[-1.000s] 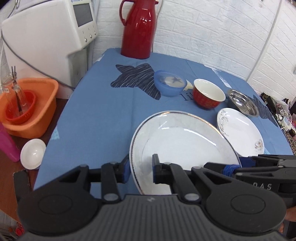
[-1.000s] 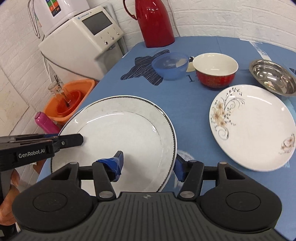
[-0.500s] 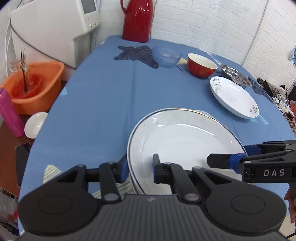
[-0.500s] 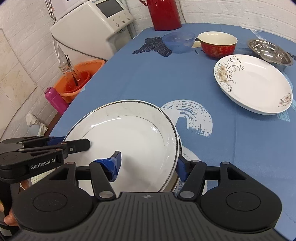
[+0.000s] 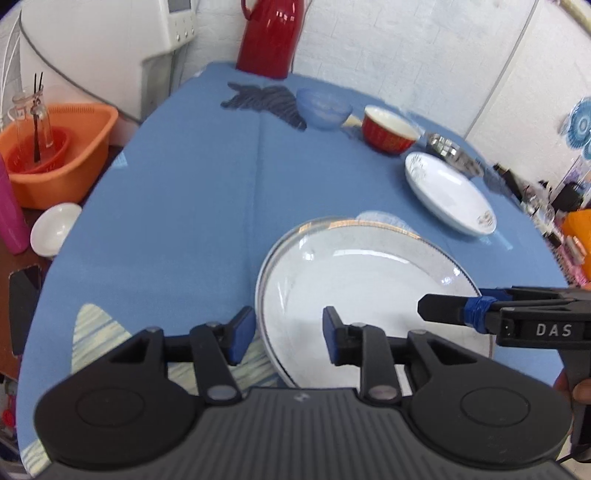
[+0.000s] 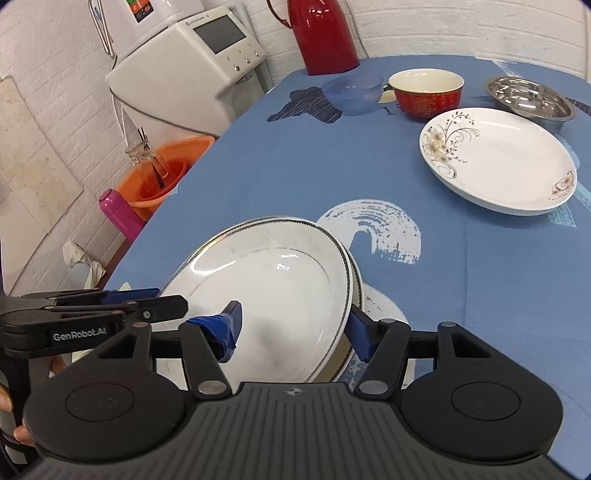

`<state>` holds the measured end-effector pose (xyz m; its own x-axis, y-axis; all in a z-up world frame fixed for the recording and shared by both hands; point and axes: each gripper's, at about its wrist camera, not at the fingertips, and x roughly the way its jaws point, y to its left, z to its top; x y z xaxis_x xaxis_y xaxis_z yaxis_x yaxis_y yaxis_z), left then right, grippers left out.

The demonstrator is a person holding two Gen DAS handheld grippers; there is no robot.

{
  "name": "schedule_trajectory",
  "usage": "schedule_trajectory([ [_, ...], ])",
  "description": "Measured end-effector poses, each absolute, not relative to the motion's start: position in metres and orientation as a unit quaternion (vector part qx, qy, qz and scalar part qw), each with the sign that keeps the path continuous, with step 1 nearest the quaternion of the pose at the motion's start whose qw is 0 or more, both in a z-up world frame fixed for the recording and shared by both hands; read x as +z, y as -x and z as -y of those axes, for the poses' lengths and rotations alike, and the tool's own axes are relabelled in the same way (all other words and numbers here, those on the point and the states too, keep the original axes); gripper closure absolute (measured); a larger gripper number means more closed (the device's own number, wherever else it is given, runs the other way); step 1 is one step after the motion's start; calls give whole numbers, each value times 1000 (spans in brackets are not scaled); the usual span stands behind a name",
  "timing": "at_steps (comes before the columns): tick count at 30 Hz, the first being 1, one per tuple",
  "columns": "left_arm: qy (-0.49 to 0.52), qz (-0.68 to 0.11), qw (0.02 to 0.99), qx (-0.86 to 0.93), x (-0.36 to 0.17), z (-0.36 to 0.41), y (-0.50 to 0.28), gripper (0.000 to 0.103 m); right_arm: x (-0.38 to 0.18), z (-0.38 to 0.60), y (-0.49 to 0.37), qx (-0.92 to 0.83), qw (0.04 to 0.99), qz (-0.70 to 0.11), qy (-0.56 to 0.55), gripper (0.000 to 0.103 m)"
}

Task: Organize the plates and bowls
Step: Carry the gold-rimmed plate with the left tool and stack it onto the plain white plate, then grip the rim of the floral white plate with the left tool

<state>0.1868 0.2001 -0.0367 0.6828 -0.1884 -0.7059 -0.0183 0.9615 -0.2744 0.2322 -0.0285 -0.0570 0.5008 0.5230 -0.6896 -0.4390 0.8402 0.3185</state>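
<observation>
Resting now on a second plate [image 6: 354, 295] at the bench's [image 5: 192, 206] near edge, the big white plate [image 6: 273, 291] has been released: the left gripper [image 5: 282, 334] and the right gripper [image 6: 293, 330] both straddle its rim with fingers parted, so this stack looks done.

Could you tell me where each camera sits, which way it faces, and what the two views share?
Left wrist: rides the left gripper, looking forward over the large plate; the right gripper's finger crosses from the right.
Right wrist: rides the right gripper, straddling that plate's right rim; the left gripper enters from the left.
Shared: large plate, floral plate, red bowl, red thermos.
</observation>
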Motion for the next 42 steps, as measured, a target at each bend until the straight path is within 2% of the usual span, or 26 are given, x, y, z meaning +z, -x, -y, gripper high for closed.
schedule_trajectory([
  [6, 127, -367, 921, -45, -13, -203, -184, 70, -59, 32, -236, 271, 864, -422, -43, 55],
  [9, 121, -365, 922, -49, -8, -199, -187, 69, -58, 25, -232, 288, 858, -426, 10, 56],
  [13, 117, -370, 919, -62, -4, -190, -195, 69, -49, 52, -233, 282, 869, -407, -26, 56],
  [22, 108, -402, 898, -139, 13, -128, -290, 59, -28, 151, -292, 148, 902, -397, -79, 54],
  [31, 153, -518, 828, -151, -32, -65, -437, 59, -64, 175, -415, 75, 876, -473, -56, 52],
  [34, 140, -521, 830, -144, -42, -55, -455, 59, -70, 168, -434, 72, 873, -481, -37, 52],
  [42, 109, -518, 834, -158, -54, -39, -468, 59, -75, 161, -432, 87, 886, -454, -29, 43],
])
